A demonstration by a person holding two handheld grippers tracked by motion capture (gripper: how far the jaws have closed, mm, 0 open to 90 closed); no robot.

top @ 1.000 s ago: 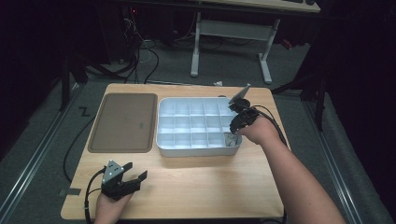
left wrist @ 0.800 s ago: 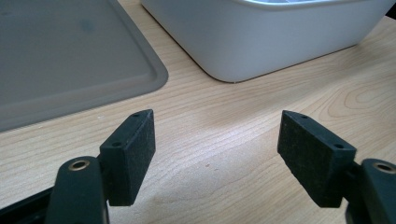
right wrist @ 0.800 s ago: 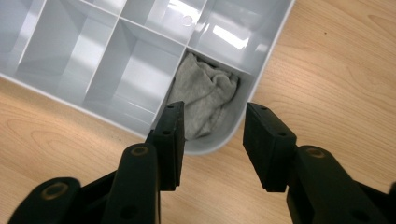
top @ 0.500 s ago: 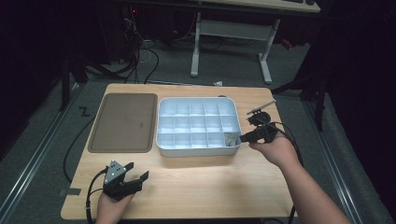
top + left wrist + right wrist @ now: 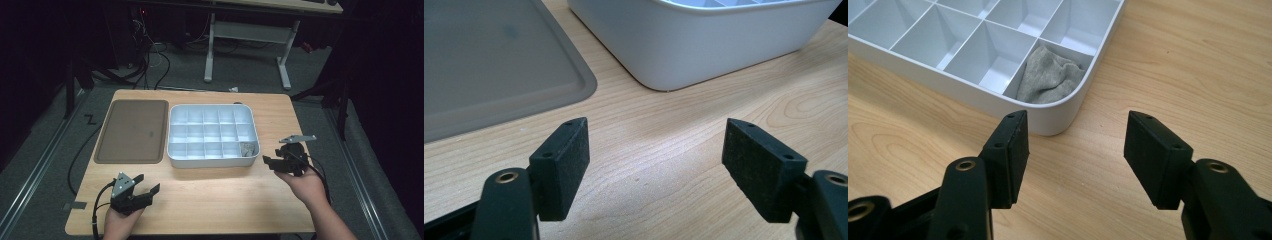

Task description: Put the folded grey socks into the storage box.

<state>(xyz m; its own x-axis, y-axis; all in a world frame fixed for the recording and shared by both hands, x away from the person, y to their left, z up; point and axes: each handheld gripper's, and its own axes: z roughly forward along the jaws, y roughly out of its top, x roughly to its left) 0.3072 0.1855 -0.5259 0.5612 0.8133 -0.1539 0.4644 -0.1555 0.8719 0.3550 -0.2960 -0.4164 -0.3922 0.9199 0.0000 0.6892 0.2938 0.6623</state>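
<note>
1. Right gripper (image 5: 1075, 155) hangs empty off the white compartment tray's (image 5: 212, 159) corner, jaws just opened wide.
2. Crumpled grey cloth (image 5: 1048, 77), perhaps a sock, sits in the corner compartment.
3. Left gripper (image 5: 656, 167) gapes empty over the wooden tabletop (image 5: 220, 192).

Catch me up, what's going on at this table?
A person is working two handheld grippers at a wooden table. A grey cloth sits bunched in the near right corner compartment of the white divided tray. The right gripper is off the tray's right corner, its jaws just opened and empty. The left gripper rests open over bare wood near the front left. The brown tray beside the white one is empty.
</note>
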